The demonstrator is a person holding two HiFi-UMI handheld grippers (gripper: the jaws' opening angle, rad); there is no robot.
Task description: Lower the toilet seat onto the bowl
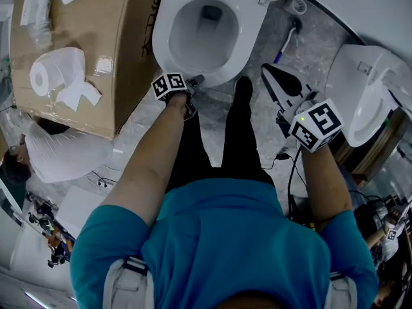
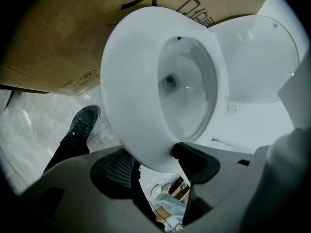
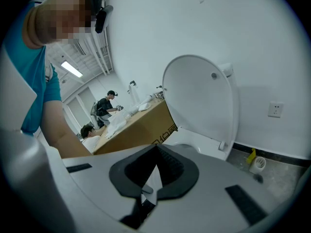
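The toilet seat point(image 2: 131, 96) lies flat on the bowl point(image 2: 187, 89). Its front edge sits between the jaws of my left gripper point(image 2: 155, 163), which stand apart and do not clamp it. Beyond that gripper the lid point(image 2: 255, 57) stands upright, with a cardboard box point(image 2: 63, 38) off to its left. My right gripper point(image 3: 154, 152) is closed and empty, and it points at the lid from well back.
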